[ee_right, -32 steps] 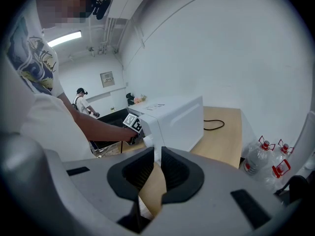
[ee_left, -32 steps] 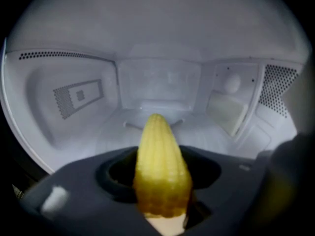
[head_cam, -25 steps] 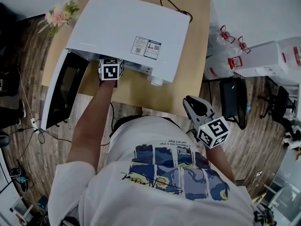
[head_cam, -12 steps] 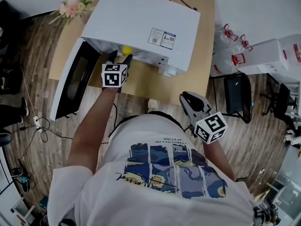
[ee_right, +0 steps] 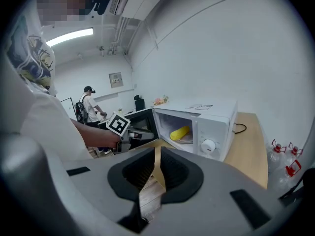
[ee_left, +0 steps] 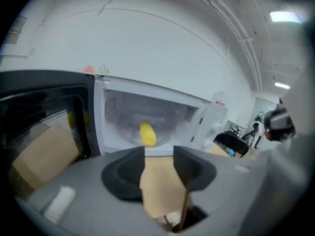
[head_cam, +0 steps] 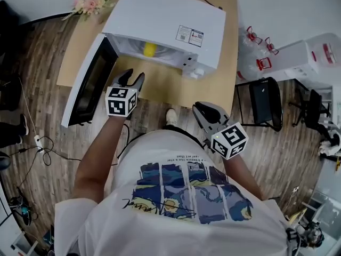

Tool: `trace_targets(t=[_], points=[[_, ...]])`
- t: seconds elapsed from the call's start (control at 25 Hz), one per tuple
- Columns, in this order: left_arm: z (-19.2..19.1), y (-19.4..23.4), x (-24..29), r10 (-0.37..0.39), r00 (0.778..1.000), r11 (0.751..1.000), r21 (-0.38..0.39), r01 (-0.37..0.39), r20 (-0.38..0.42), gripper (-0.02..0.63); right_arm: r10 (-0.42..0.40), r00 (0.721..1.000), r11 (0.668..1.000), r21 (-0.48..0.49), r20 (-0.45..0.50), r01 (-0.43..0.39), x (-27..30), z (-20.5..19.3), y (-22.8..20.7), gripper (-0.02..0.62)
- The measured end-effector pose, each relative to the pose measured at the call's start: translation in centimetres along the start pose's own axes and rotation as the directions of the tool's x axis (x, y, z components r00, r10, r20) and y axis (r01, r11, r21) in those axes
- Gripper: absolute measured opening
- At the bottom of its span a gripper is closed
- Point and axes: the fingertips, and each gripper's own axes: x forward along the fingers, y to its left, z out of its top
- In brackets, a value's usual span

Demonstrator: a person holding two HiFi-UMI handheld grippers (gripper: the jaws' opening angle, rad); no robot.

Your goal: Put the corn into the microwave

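A yellow corn cob (head_cam: pixel 150 49) lies inside the white microwave (head_cam: pixel 165 17), whose door (head_cam: pixel 88 84) hangs open to the left. The left gripper view has the corn (ee_left: pixel 147 133) on the glass plate straight ahead. My left gripper (head_cam: pixel 131 78) hovers over the wooden table in front of the cavity, clear of the corn. Its jaws have just been closing and stand open (ee_left: pixel 159 154) with nothing between them. My right gripper (head_cam: pixel 202 110) is held back near my body, off the table's front edge, shut and empty (ee_right: pixel 157 154). From there the corn (ee_right: pixel 179 132) shows through the opening.
A flower bunch (head_cam: pixel 90 1) lies at the table's far left corner and a black cable (head_cam: pixel 205 0) behind the microwave. A black chair (head_cam: pixel 264 103), water bottles (head_cam: pixel 261 41) and white boxes (head_cam: pixel 298 63) stand to the right. Another person (ee_right: pixel 91 104) stands far off.
My left gripper has drawn back out of the microwave toward me, leaving the corn inside. The right gripper has drifted a little left and stays low.
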Motion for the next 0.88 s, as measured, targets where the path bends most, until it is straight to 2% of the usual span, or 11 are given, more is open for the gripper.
trace_targets(t=[0.24, 0.56, 0.88], points=[[-0.5, -1.9, -4.9, -0.069, 0.997, 0.998, 0.006, 0.069, 0.024, 0.116, -0.006, 1.0, 1.0, -0.011, 0.011, 0.006, 0.0, -0.4, 3.2, 0.034], [-2.7, -4.9, -12.1, -0.167, 0.986, 0.986, 0.007, 0.167, 0.01, 0.015, -0.017, 1.0, 1.0, -0.008, 0.005, 0.017, -0.6, -2.2, 7.8, 0.029], [-5.5, -7.8, -19.0, -0.295, 0.955, 0.953, 0.059, 0.297, -0.037, 0.009, -0.023, 1.0, 1.0, -0.008, -0.002, 0.023, -1.1, -4.3, 12.4, 0.021]])
